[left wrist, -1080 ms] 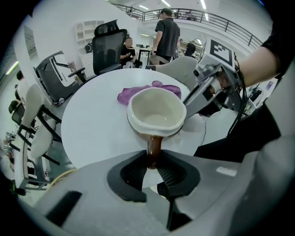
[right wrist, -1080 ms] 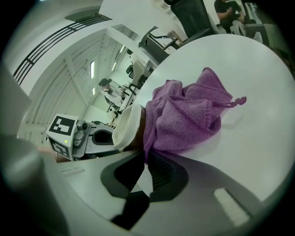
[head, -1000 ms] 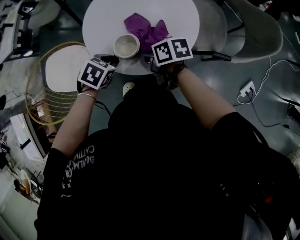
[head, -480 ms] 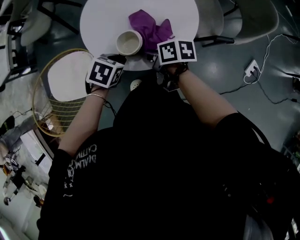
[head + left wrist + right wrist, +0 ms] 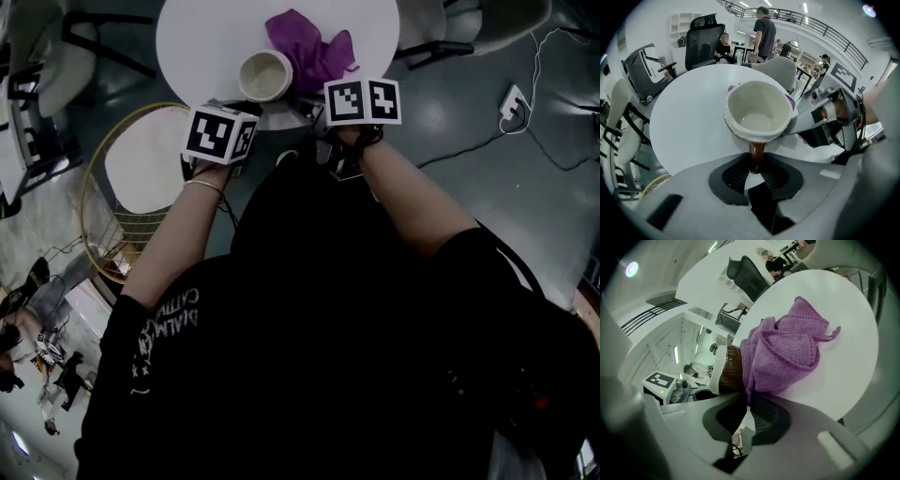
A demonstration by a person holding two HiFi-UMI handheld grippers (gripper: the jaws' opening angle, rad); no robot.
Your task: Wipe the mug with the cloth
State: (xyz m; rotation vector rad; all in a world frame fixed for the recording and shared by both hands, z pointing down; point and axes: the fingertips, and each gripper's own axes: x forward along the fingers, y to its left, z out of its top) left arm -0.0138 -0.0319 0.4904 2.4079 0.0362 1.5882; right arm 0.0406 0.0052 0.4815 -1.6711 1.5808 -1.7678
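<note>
Head view: the cream ceramic mug (image 5: 265, 75) stands on the round white bench (image 5: 187, 37). The crumpled purple terry cloth (image 5: 314, 52) lies against the mug's right side, nearer the right hand.

Left gripper view: the left tool (image 5: 756, 161) clamps the mug's brown handle.

Right gripper view: the right tool (image 5: 749, 400) pinches the cloth's edge, with the mug just left of it. Whether the cloth touches the mug wall is hidden.

Head view dim; gripper views bright, fisheye-warped, dark at corners.
</note>
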